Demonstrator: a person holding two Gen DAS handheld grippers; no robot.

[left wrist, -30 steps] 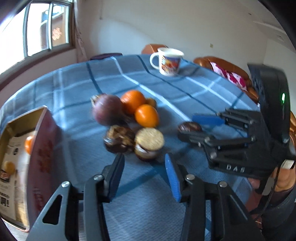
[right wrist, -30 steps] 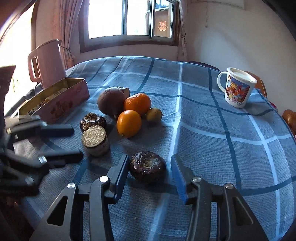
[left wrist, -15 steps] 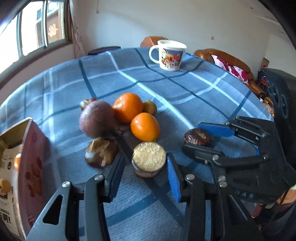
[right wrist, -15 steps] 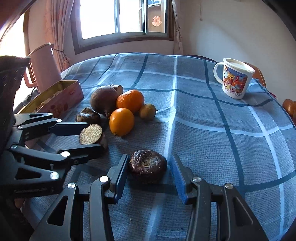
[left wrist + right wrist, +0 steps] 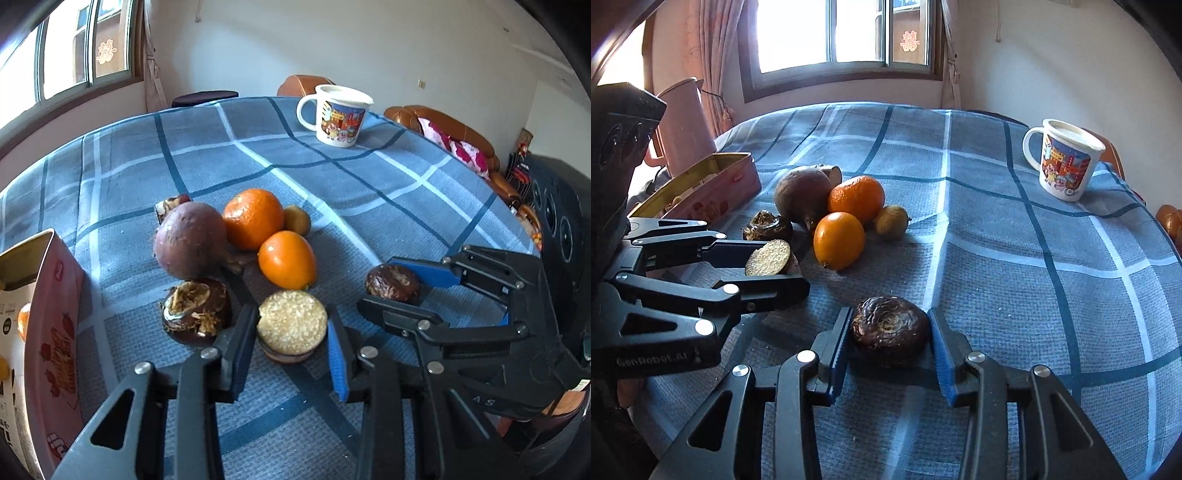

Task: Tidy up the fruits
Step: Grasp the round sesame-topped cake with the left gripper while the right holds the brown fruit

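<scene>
A cluster of fruit lies on the blue checked cloth: a purple round fruit [image 5: 190, 240], two oranges [image 5: 253, 218] [image 5: 287, 264], a small brown fruit [image 5: 297, 220] and a dark broken fruit [image 5: 197, 311]. My left gripper [image 5: 291, 334] has its pads closed against a cut dark fruit with a tan face [image 5: 291, 325] that rests on the cloth. My right gripper [image 5: 890, 339] has its pads against a dark wrinkled fruit [image 5: 891, 328], also on the cloth. Each gripper shows in the other view: the right [image 5: 395, 288], the left [image 5: 764, 264].
A pink open tin box [image 5: 44, 332] stands at the left, also in the right wrist view [image 5: 713, 186]. A cartoon mug [image 5: 1065, 162] sits far right. A pink jug [image 5: 685, 127] stands behind the tin. A brown sofa [image 5: 443, 129] lies beyond the table edge.
My left gripper moved forward around the cut tan-faced fruit and closed on it. My right gripper narrowed until its pads met the dark wrinkled fruit.
</scene>
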